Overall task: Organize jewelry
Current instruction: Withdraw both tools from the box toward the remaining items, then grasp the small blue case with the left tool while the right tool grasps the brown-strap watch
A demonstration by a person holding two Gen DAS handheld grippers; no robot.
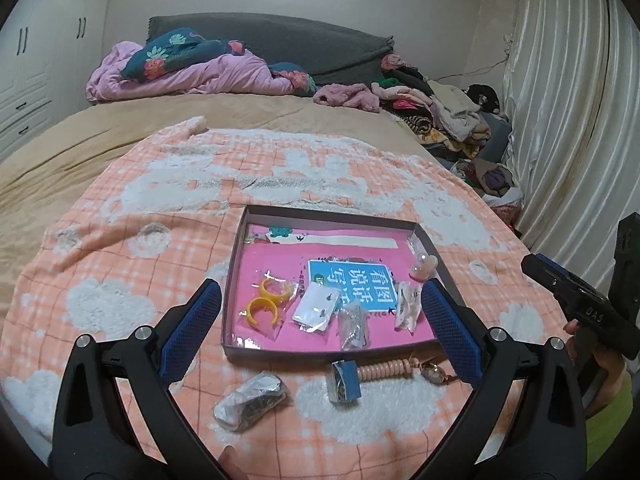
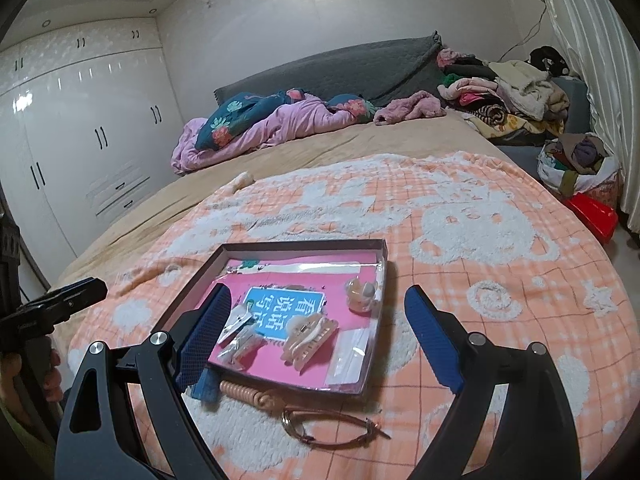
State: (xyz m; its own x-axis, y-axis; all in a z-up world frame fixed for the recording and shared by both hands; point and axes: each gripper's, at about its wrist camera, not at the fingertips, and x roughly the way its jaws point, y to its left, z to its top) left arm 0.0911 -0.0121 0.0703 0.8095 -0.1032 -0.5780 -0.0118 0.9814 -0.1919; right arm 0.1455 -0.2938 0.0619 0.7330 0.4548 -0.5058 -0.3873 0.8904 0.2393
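A shallow pink-lined tray (image 1: 328,216) lies on the blanket. It holds yellow rings in a bag (image 1: 268,300), several small jewelry bags (image 1: 316,308), a peach hair claw (image 2: 308,338) and a pearl piece (image 2: 362,290). In front of the tray, on the blanket, lie a bag of dark jewelry (image 1: 252,400), a small blue box (image 1: 344,380), a peach coil bracelet (image 1: 384,370) and a thin gold bangle (image 2: 332,428). My left gripper (image 1: 320,286) hangs open over the tray's near edge, holding nothing. Above the tray's near right part, my right gripper (image 2: 318,294) is also open and empty.
The orange and white checked blanket (image 2: 480,320) covers a tan bed. Crumpled pink and floral bedding (image 1: 192,68) lies by the grey headboard. Clothes (image 1: 440,112) are piled at the right by a curtain. White wardrobes (image 2: 80,140) stand on the left.
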